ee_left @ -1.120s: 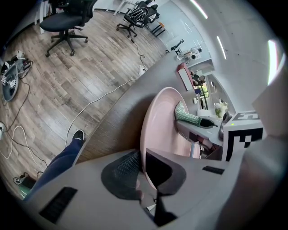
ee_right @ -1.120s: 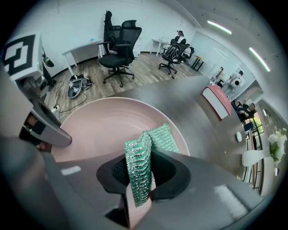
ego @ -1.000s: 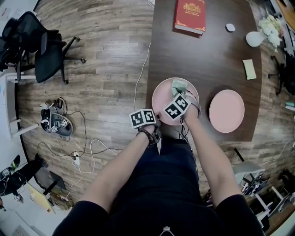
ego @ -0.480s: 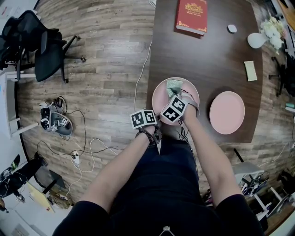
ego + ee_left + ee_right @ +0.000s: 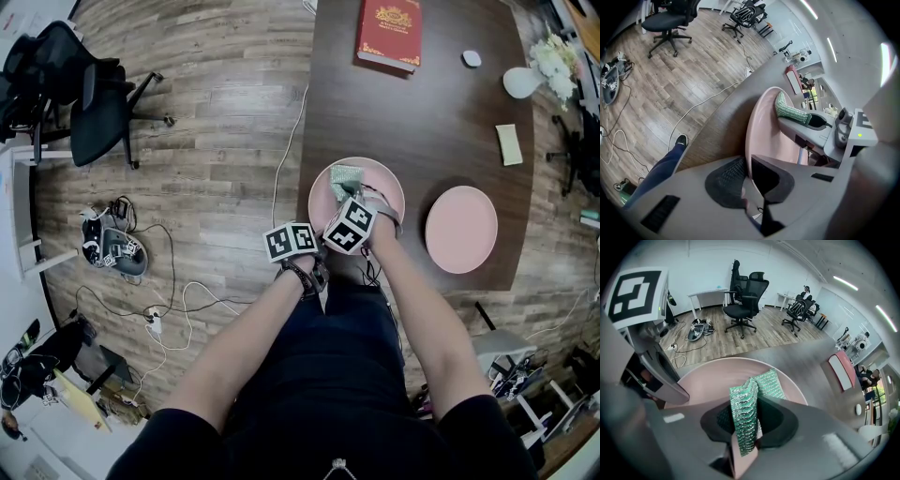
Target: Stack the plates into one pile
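Plate [image 5: 386, 180] unmoved, right gripper [image 5: 746, 426] carried sponge [image 5: 345, 177] leftward

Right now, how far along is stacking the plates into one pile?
Nothing is stacked yet: the left round pink plate and the right round pink plate lie apart on the dark wooden table. In hand: the left gripper clamps the left plate's near rim; the right gripper pinches a green glittery sponge over it. Left: clear the sponge, then set one plate on the other.
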Demonstrator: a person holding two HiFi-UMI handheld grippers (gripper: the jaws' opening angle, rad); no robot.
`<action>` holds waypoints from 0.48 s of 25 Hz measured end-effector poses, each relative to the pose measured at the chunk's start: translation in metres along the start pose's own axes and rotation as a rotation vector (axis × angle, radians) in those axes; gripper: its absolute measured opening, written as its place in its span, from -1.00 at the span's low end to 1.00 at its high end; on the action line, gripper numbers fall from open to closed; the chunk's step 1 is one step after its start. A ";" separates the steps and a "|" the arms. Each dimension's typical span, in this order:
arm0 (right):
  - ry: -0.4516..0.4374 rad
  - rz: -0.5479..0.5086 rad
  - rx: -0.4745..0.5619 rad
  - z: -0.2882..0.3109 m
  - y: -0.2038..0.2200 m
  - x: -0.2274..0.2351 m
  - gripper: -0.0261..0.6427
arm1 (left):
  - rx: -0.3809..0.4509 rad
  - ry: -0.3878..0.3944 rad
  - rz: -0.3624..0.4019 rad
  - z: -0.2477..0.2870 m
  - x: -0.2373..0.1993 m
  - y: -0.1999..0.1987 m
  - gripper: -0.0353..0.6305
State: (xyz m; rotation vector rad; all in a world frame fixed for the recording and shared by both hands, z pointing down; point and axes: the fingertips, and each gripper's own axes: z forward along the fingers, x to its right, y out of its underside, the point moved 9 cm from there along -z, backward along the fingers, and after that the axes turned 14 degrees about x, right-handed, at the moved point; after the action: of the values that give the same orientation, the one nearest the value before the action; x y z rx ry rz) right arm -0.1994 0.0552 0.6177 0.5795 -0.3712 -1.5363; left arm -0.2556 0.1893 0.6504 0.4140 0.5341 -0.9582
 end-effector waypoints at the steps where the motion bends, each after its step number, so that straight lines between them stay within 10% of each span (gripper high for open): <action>1: 0.000 -0.003 0.000 0.000 0.000 -0.001 -0.66 | 0.001 0.000 -0.001 0.000 0.000 0.000 -0.84; 12: 0.013 -0.005 -0.002 -0.001 0.003 -0.003 -0.66 | 0.025 0.005 -0.042 -0.001 -0.003 0.001 -0.85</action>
State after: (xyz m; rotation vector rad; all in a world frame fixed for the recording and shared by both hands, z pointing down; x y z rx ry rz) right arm -0.1965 0.0579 0.6183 0.5886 -0.3584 -1.5368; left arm -0.2562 0.1926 0.6511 0.4294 0.5369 -1.0050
